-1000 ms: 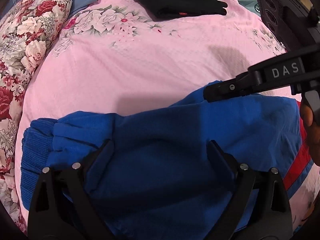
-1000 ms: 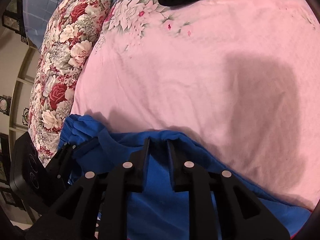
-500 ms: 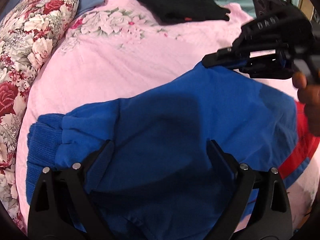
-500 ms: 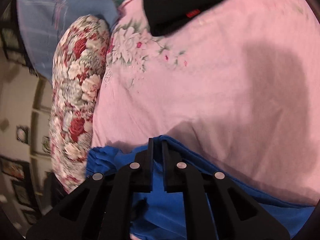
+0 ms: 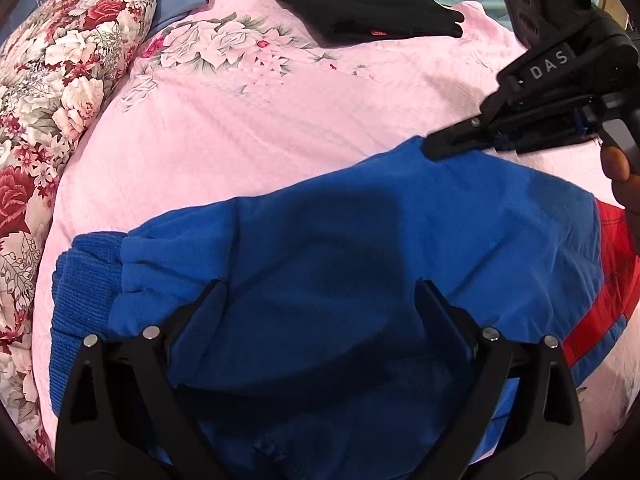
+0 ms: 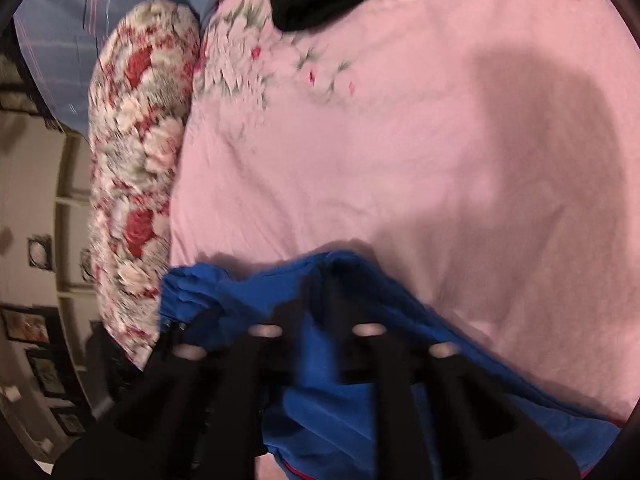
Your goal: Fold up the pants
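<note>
A black folded garment (image 5: 368, 12) lies at the top of the pink floral bedspread (image 5: 260, 120), a floral pillow (image 5: 52, 92) at upper left. The blue pants (image 5: 340, 272) fill the lower frame. The left gripper (image 5: 320, 300) stands wide open over them; the right gripper (image 5: 430, 148), closed, pinches their upper edge.

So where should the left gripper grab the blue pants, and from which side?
Probably the ribbed cuff at the left end of the blue pants, coming down from above. It is the thick, bunched edge lying free on the pink bedspread, opposite the edge the right gripper already pinches. The left gripper is open.
</note>
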Tool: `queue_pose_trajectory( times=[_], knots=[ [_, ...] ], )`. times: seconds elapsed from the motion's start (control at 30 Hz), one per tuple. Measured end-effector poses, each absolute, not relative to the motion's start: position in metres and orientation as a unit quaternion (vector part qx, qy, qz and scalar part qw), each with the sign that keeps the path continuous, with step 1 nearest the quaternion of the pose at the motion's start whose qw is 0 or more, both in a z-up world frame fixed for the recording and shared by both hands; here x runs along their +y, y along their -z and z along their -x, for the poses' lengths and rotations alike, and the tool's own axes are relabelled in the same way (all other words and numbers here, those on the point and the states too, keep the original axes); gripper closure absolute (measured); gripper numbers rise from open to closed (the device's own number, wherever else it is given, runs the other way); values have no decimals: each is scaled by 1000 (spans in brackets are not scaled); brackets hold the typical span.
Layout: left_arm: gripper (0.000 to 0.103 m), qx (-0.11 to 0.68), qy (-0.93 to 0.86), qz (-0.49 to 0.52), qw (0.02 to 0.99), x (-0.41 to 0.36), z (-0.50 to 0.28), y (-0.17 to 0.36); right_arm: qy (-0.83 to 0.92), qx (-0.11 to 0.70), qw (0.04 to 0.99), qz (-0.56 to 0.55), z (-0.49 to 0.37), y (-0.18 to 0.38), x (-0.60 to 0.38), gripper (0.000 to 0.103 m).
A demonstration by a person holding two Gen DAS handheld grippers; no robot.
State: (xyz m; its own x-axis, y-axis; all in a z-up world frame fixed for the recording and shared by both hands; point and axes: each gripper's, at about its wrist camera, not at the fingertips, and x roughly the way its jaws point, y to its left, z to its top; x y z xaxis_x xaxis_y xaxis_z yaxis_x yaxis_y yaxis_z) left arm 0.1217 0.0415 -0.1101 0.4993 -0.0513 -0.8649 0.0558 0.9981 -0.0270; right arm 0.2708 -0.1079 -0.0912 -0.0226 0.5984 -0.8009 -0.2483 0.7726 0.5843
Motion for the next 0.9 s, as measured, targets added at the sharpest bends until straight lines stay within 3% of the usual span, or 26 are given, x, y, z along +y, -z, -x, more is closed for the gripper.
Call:
queue_pose_trajectory(
  times=[0.33, 0.47, 0.5, 0.67, 0.73, 0.77, 0.83, 0.9],
  knots=[
    [7, 491, 30, 3, 871, 45, -116, 87, -253, 517, 818, 18, -259, 76, -98, 95],
    [7, 458, 28, 19, 888, 66, -98, 60, -278, 488, 823, -81, -242, 49, -161, 69],
    [7, 454, 21, 29, 890, 75, -96, 56, -266, 492, 826, -72, -233, 47, -176, 69],
    [7, 469, -14, 73, 880, 112, -97, 74, -213, 557, 800, -70, -184, 81, -255, 69],
    [7, 460, -32, 34, 887, 106, -100, 83, -197, 554, 802, -105, -171, 92, -299, 82],
    [6, 458, -45, 3, 888, 99, -103, 87, -190, 545, 807, -122, -168, 93, -316, 100],
    [6, 467, -67, -39, 881, 91, -108, 95, -80, 510, 853, -79, -162, 86, -348, 103],
    [6, 469, -72, -35, 880, 90, -107, 92, -15, 477, 872, -108, -152, 74, -381, 94]
  ],
)
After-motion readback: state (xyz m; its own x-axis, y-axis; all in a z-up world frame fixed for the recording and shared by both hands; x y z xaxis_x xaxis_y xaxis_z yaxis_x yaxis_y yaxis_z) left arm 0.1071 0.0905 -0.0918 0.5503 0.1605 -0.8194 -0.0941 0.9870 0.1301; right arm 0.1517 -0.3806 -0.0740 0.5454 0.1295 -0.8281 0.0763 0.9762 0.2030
